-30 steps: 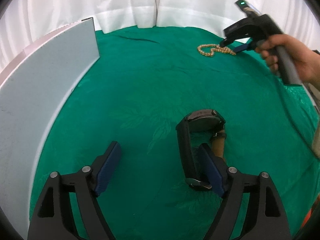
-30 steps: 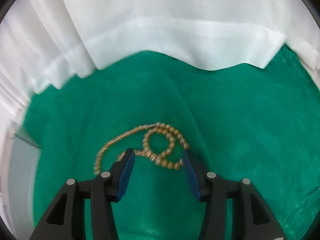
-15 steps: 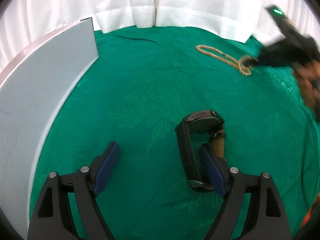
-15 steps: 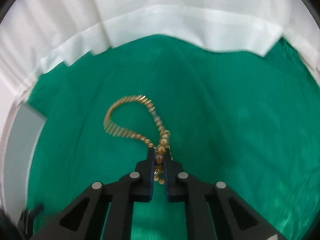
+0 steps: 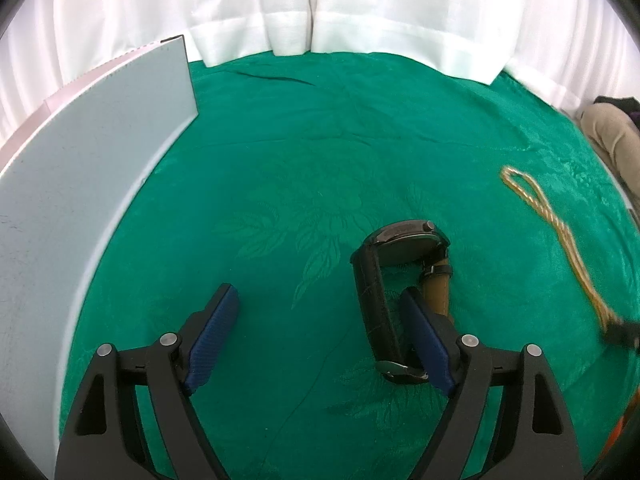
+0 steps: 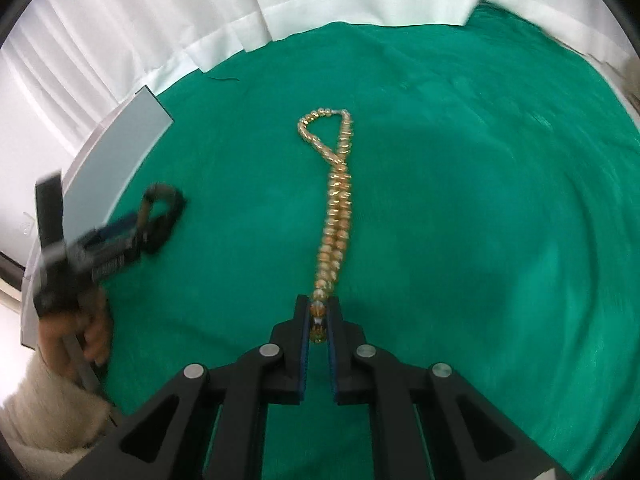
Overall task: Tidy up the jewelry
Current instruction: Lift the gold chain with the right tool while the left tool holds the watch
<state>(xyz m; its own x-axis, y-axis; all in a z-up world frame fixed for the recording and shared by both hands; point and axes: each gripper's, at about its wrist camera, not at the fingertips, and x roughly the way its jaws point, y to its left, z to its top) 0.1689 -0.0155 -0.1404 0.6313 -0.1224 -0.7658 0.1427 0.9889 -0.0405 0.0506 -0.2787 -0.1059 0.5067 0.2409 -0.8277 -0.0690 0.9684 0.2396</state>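
A gold bead necklace (image 6: 334,200) lies stretched in a long doubled line on the green cloth, with its near end pinched between the blue pads of my right gripper (image 6: 319,320), which is shut on it. In the left wrist view the same necklace (image 5: 560,232) runs along the right side. A black watch (image 5: 384,280) with a tan strap lining stands on its edge on the cloth. My left gripper (image 5: 320,328) is open; its right finger (image 5: 424,336) sits inside the watch's band loop and the left finger rests on bare cloth. The left gripper (image 6: 132,232) also shows in the right wrist view.
A pale grey board (image 5: 80,184) stands upright along the left. White curtains (image 5: 320,8) close off the back of the green cloth (image 5: 300,152). A hand in a cream sleeve (image 6: 48,400) holds the left gripper. A knee in tan trousers (image 5: 608,132) is at the far right.
My right gripper closed on the necklace and dragged it towards the near side, pulling the heap into a long line. The left gripper and the watch stayed put.
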